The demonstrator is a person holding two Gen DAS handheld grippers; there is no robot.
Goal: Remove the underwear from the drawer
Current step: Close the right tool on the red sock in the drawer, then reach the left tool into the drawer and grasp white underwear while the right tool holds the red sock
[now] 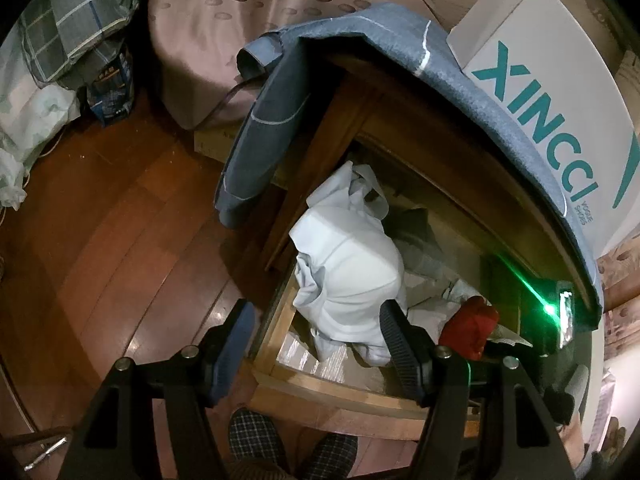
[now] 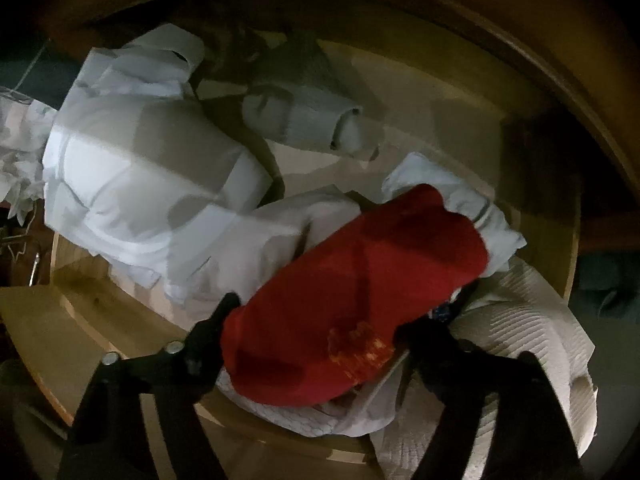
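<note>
The wooden drawer (image 1: 340, 390) stands pulled open, full of crumpled clothes. A red underwear (image 2: 356, 296) lies between the fingers of my right gripper (image 2: 340, 320), which is closed around it just above the pile; it also shows as a red bundle in the left wrist view (image 1: 472, 330). A big white garment (image 1: 348, 280) fills the drawer's left side, also in the right wrist view (image 2: 148, 188). My left gripper (image 1: 316, 332) is open and empty, above the drawer's front left corner.
A grey folded garment (image 2: 308, 116) and a ribbed white cloth (image 2: 520, 336) lie in the drawer. A blue cloth (image 1: 256, 136) hangs over the cabinet top, with a white XINCCI shoe box (image 1: 560, 100) on it. Wooden floor (image 1: 120, 220) is at left; slippered feet (image 1: 256, 440) stand below.
</note>
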